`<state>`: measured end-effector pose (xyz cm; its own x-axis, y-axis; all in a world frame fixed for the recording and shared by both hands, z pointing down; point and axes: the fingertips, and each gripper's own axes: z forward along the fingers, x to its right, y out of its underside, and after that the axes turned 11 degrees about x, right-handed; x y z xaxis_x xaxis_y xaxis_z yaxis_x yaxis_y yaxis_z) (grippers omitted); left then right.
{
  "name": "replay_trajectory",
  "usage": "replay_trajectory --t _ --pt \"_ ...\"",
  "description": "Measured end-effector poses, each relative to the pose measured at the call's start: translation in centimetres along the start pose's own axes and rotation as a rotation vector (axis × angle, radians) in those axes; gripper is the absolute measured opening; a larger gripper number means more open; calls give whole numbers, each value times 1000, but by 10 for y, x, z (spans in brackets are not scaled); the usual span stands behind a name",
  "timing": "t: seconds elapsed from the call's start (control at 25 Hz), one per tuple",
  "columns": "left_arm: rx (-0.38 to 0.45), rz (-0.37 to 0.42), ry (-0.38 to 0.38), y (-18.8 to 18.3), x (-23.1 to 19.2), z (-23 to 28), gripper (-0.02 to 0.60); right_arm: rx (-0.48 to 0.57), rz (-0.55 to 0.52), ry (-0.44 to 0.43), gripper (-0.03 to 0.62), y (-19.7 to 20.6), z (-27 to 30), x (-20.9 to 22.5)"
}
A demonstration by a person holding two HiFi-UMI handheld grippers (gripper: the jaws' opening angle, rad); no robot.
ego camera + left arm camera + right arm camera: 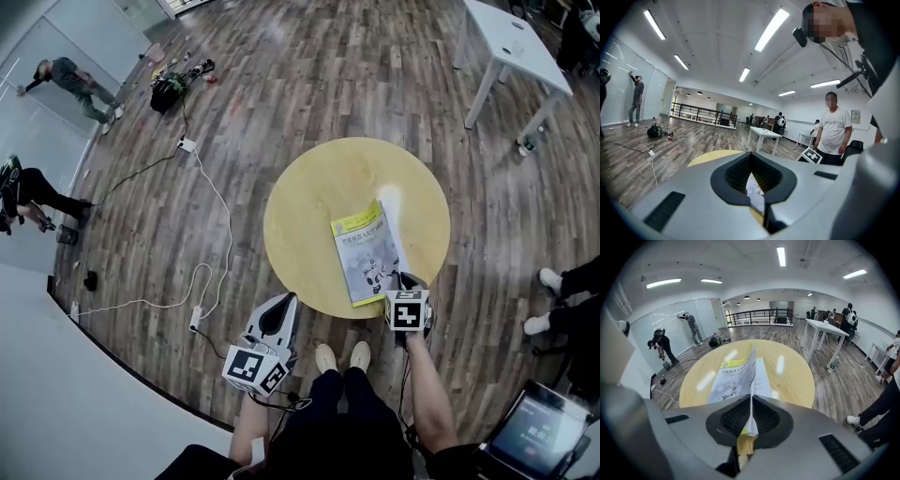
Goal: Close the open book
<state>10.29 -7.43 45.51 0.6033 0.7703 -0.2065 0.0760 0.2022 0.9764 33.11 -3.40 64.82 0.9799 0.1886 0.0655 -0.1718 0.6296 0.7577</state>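
A thin book (367,251) with a yellow-green cover lies on the right half of the round yellow table (309,202). One leaf stands up along its right side. My right gripper (405,281) is at the book's near edge, shut on that raised leaf. In the right gripper view the leaf (751,380) runs edge-on between the jaws of the right gripper (751,427), with the printed cover (729,380) lying to its left. My left gripper (278,305) hangs off the table's near-left rim, jaws together and empty. The left gripper view looks past the left gripper (757,206) at the book (754,190).
A white table (516,47) stands at the far right. White cables (202,272) and a power strip run over the wood floor at left. A bystander's shoes (548,281) are to the right of the round table. A screen (539,436) sits at the bottom right.
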Motion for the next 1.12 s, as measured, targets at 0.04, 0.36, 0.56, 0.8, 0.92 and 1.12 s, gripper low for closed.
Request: replay_trajectory --t 0.04,0.36,0.56,0.8,0.92,1.12 --pt "-7 -4 1 4 0 2 -2 -4 10 0 17 3 2 3" --pt "-60 -22 8 31 4 27 -2 -33 52 -5 17 20 22 24" --pt "-96 -28 23 38 7 29 -2 -58 36 8 21 25 26 27" --pt "-125 -29 26 56 1 27 -2 -75 24 27 61 42 43 38" --pt "-133 -30 21 55 0 24 -2 -80 26 29 72 43 43 42" --pt "-141 -33 26 56 0 25 -2 -78 29 36 72 41 41 43"
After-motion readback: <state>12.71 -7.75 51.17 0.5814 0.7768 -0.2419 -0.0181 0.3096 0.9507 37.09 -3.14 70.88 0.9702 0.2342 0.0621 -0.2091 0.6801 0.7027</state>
